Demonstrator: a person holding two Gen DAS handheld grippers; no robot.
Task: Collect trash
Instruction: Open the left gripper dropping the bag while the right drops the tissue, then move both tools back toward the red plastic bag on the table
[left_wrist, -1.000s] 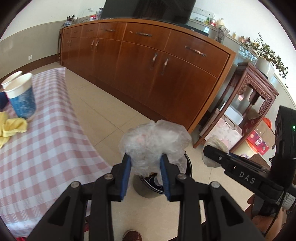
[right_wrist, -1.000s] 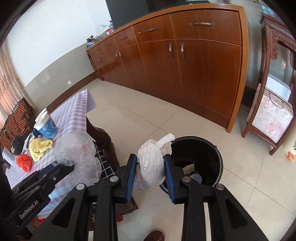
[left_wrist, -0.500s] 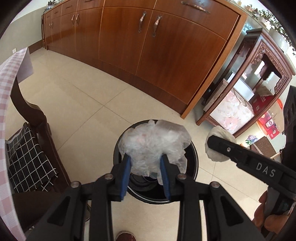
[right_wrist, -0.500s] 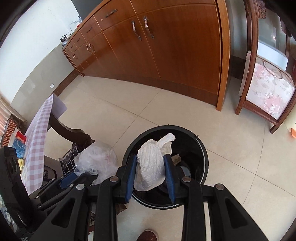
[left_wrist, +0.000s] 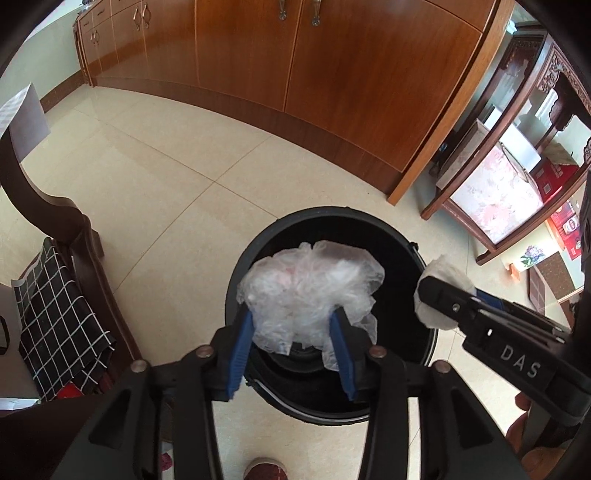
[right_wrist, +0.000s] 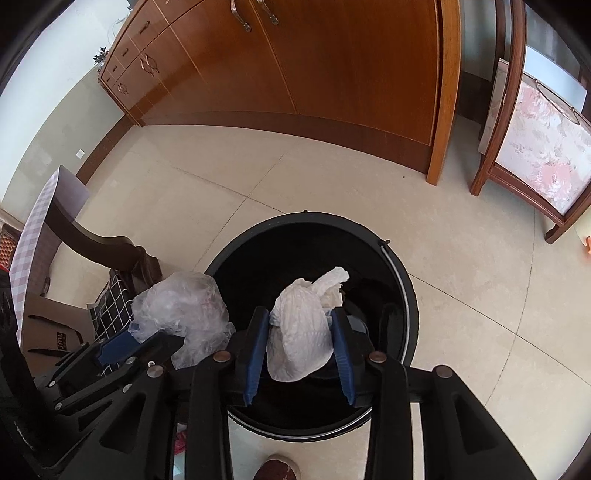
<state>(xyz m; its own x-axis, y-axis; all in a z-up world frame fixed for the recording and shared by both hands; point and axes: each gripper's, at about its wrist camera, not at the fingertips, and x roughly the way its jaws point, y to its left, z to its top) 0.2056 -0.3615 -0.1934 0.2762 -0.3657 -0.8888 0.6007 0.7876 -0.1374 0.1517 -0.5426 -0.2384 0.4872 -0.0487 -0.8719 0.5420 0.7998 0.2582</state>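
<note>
My left gripper (left_wrist: 291, 325) is shut on a crumpled clear plastic bag (left_wrist: 310, 291) and holds it over the open black trash bin (left_wrist: 373, 225). My right gripper (right_wrist: 301, 332) is shut on a crumpled white paper wad (right_wrist: 303, 332), also above the bin's (right_wrist: 402, 280) mouth. The right gripper with the white wad (left_wrist: 441, 295) shows at the right of the left wrist view, over the bin's right rim. The left gripper with the clear bag (right_wrist: 181, 310) shows at the left of the right wrist view, over the bin's left rim.
A dark wooden chair (left_wrist: 70, 229) with a black checked cushion (left_wrist: 62, 321) stands left of the bin. A long wooden cabinet (left_wrist: 295, 74) runs along the back. A carved side table (left_wrist: 517, 147) stands at the right. The pink checked tablecloth's corner (right_wrist: 33, 218) hangs at the far left.
Both grippers have moved from beside the table to above the bin and come lower over its mouth. Each still holds its piece of trash.
</note>
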